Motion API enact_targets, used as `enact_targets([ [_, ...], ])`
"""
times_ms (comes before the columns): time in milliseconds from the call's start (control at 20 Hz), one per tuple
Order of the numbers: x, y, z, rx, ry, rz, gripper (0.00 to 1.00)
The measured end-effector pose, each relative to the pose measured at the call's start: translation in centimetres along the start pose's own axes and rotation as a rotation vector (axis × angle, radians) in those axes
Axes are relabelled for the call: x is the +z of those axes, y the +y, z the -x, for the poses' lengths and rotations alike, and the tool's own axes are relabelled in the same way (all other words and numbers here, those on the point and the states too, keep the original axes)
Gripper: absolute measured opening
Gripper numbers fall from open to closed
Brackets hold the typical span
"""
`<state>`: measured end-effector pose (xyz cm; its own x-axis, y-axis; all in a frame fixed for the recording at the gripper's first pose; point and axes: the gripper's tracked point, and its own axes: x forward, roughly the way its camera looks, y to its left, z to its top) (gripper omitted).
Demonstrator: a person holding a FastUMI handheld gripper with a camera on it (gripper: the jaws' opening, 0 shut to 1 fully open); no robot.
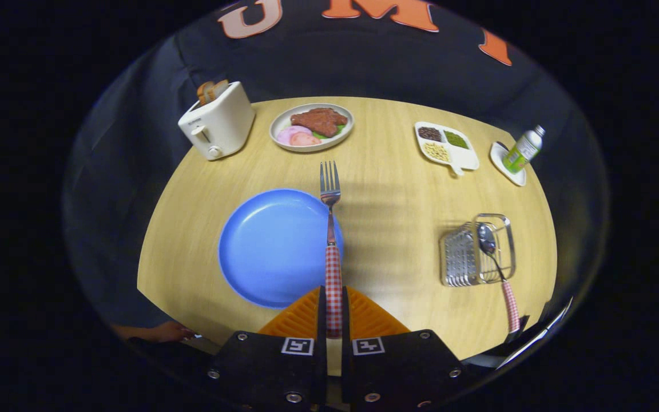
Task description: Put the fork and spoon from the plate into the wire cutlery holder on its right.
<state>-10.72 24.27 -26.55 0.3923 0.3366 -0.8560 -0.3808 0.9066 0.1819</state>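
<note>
Both fingers of the gripper point(334, 320) pinch the fork point(332, 240) by its checked handle, tines past the blue plate's point(266, 252) right rim. Right of the plate, across bare table point(398, 229), the wire cutlery holder point(478, 252) holds the spoon point(495, 263).

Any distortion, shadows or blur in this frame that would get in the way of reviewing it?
Gripper view: fisheye bends the table edge into a curve; soft shadows fall beside the fork, clamped in the gripper, and the wire cutlery holder; the centre is sharp, the spoon handle near the rim smears slightly.
</note>
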Motion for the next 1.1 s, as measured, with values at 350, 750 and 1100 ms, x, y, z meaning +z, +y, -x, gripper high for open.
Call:
enact_targets([
  [350, -1.4, -8.7, 4.5, -0.073, 0.095, -0.123, 0.1],
  [750, -3.1, -12.5, 4.6, -0.079, 0.262, -0.188, 0.1],
  [1100, -4.4, -12.7, 4.3, -0.069, 0.419, -0.252, 0.1],
])
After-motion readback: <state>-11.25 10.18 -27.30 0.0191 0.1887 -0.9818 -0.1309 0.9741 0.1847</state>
